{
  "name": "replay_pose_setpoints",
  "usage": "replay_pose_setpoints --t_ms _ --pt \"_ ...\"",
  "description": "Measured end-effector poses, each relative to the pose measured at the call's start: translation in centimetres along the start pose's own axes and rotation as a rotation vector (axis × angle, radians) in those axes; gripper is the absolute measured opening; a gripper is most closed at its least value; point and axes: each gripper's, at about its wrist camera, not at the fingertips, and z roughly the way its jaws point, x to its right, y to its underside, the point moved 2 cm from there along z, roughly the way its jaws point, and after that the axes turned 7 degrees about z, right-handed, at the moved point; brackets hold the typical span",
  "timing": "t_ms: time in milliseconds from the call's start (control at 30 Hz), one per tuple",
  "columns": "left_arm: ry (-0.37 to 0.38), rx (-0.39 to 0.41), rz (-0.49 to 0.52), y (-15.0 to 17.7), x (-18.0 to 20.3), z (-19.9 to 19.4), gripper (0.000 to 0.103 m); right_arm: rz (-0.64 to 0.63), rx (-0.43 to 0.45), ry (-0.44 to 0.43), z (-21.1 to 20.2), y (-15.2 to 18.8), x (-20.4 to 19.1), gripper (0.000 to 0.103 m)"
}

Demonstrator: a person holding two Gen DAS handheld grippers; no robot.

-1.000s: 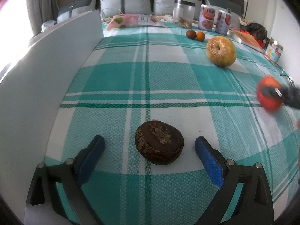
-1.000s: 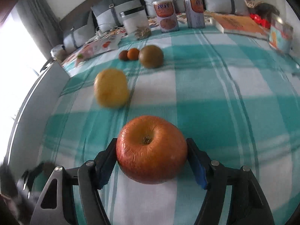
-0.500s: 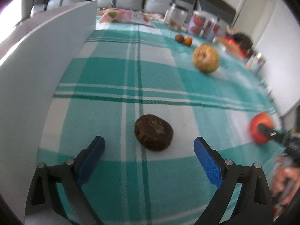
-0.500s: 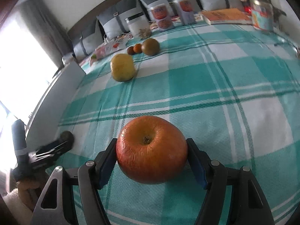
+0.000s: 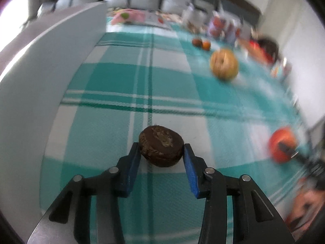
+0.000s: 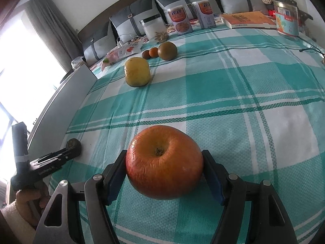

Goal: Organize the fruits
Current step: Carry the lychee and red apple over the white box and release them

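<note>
Checked bedspread [image 6: 254, 77], clear jar [image 6: 153, 28] holding dried bits, two printed tins [image 6: 180, 21]

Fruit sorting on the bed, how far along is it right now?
Looks done: a green-brown fruit and two small ones sit grouped near the jars. In hand: the right gripper is shut on the red apple; the left gripper, jaws just closing, grips the dark brown fruit. Left: both of those and the yellow fruit, lying alone.
</note>
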Motion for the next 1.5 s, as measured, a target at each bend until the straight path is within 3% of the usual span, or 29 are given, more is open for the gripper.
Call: replay_pose_setpoints --t_ms 133,267,367,500,633,767,967,1067,1200,1333,1400,1500 --pt "0.107 0.07 -0.119 -1.0 -1.4 -5.9 0.043 -0.029 -0.017 -0.051 -0.4 -0.5 -3.0 0.07" --pt "0.143 0.154 -0.17 -2.8 -4.5 -13.1 0.043 -0.122 -0.038 -0.198 -0.8 -1.6 -10.8 0.07" --pt "0.081 0.188 -0.205 -4.1 -8.8 -16.5 0.043 -0.218 -0.062 -0.33 -0.5 -2.3 -19.1 0.07" --pt "-0.105 0.159 -0.264 -4.3 -16.1 -16.8 0.043 -0.379 -0.138 -0.452 2.3 -1.9 -31.4 0.07" --pt "-0.235 0.035 -0.373 -2.8 -22.3 -13.9 0.043 -0.509 -0.224 -0.443 7.2 0.1 -39.7 0.07" --pt "-0.268 -0.028 -0.441 -0.9 -24.6 -12.7 0.043 -0.613 -0.304 -0.364 11.9 2.7 -43.8 0.07" --pt "-0.36 -0.022 -0.37 -0.7 -23.9 -13.3 0.047 -0.663 -0.323 -0.243 15.9 4.3 -44.6 0.071" --pt "-0.389 0.008 -0.37 -0.6 -23.9 -13.8 0.069 -0.688 -0.298 -0.234 15.1 4.6 -44.4 0.072" --pt "-0.4 0.093 -0.356 -0.8 -21.6 -15.6 0.081 -0.668 -0.2 -0.273 11.2 2.6 -42.8 0.077" --pt "-0.349 0.177 -0.284 -1.6 -16.3 -16.7 0.083 -0.671 -0.052 -0.258 5.5 0.5 -37.7 0.101" --pt "-0.292 0.201 -0.234 -2.0 -12.7 -16.6 0.084 -0.699 0.042 -0.179 3.2 0.3 -32.9 0.103" --pt "-0.179 0.197 -0.144 -1.9 -6.4 -15.2 0.089 -0.739 0.093 -0.013 2.2 0.6 -24.8 0.103"
